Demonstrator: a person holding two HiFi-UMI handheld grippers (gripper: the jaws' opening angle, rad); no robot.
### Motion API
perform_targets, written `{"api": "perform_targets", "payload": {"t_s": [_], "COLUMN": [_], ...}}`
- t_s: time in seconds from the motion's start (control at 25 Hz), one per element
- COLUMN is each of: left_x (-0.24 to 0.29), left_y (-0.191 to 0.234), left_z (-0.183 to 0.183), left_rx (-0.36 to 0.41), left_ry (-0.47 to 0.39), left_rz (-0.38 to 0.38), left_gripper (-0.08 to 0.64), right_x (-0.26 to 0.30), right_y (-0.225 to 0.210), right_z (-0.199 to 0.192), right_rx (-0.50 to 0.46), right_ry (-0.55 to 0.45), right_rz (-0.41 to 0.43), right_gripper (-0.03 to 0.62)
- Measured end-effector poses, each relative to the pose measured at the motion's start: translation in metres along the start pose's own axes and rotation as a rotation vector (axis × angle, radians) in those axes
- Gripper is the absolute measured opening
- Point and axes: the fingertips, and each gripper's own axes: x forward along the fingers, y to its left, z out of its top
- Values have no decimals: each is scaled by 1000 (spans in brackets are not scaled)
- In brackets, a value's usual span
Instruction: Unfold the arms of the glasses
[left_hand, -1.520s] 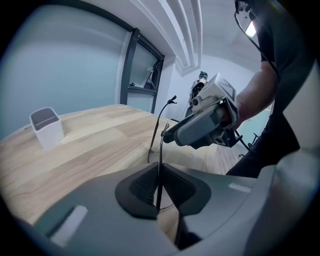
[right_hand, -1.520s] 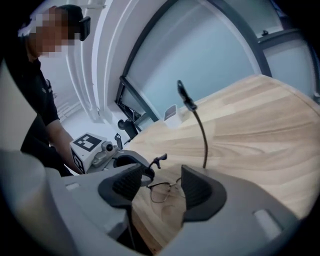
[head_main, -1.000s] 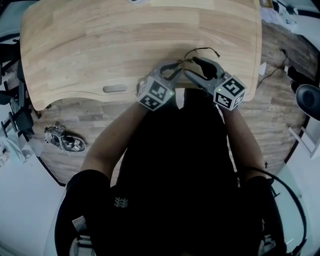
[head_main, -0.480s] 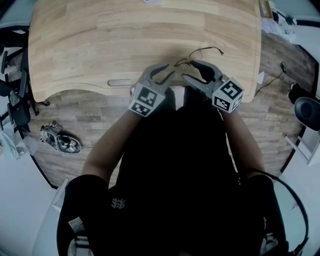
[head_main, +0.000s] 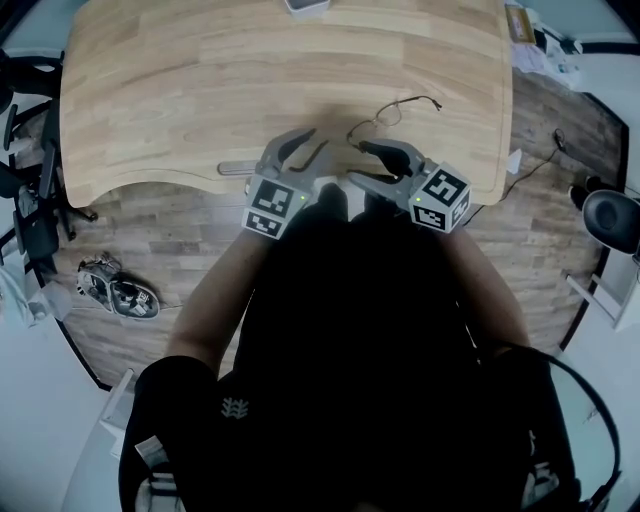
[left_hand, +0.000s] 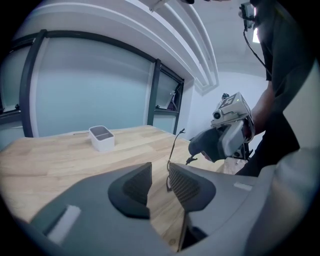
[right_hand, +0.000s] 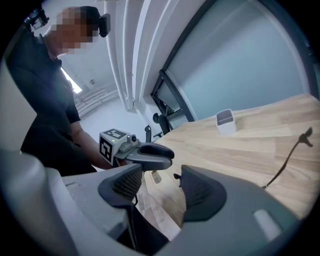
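The thin wire glasses (head_main: 385, 112) lie on the wooden table (head_main: 180, 90) near its front edge, arms spread out. Both grippers hang just short of them, above the table's edge. My left gripper (head_main: 303, 148) is open; in the left gripper view a small gap shows between its pads (left_hand: 187, 187), and one arm of the glasses (left_hand: 173, 145) rises beyond them, untouched. My right gripper (head_main: 362, 162) is open too, with a wide gap and nothing pressed between its pads (right_hand: 200, 192). In the right gripper view the glasses' arm (right_hand: 287, 160) lies on the wood to the right of its jaws.
A small white box (head_main: 305, 6) stands at the table's far edge. A grey strip (head_main: 235, 168) sits on the front edge, left of the grippers. Cables and a wheeled base (head_main: 120, 290) lie on the floor at the left.
Both grippers have drawn back from the glasses toward the table's front edge and risen. The glasses stay on the table, no longer under the right gripper's fingers.
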Motion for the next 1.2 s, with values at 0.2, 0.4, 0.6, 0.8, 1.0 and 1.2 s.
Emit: {"api": "perform_targets", "payload": {"t_s": [0.2, 0.4, 0.6, 0.8, 1.0, 1.2], "left_x": [-1, -4, -21, -43, -55, -49], "left_y": [1, 9, 26, 39, 43, 41], "left_z": [13, 20, 58, 113, 138, 126], "left_rx": [0, -13, -30, 7, 36, 28], "left_ry": [-38, -71, -180, -288, -322, -278], "left_rz": [4, 13, 94, 156, 159, 147], "left_gripper": [117, 117, 73, 7, 6, 6], "right_x": [4, -1, -55, -102, -115, -115], "right_y": [10, 17, -22, -51, -53, -47], "right_z": [-2, 12, 61, 91, 109, 115], "right_rx": [3, -64, -180, -231, -261, -327], "right_ry": [13, -26, -191, -225, -268, -269], "right_rz": [34, 34, -297, -544, -603, -644], "right_gripper": [238, 238, 238, 144, 92, 1]}}
